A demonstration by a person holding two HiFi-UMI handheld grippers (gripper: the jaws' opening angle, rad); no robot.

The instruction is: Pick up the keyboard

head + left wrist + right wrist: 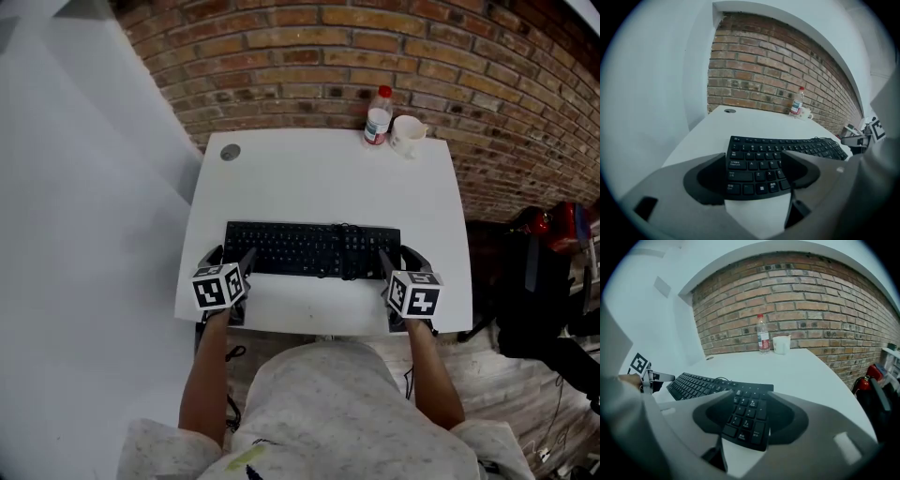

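Observation:
A black keyboard (309, 249) lies flat across the near part of the white table (328, 178). My left gripper (230, 255) is at its left end, jaws open, and in the left gripper view the keyboard's left keys (757, 176) show between the two fingers of the left gripper (754, 157). At the right end sits my right gripper (401, 255), also open. The number pad (745, 420) shows in the gap of the right gripper (750, 395). No pad visibly presses on the keyboard.
A plastic bottle (378, 116) with a red cap and a white cup (407, 135) stand at the table's far edge by the brick wall. A round cable grommet (231, 152) is at the far left. Dark and red objects (553, 272) stand on the floor to the right.

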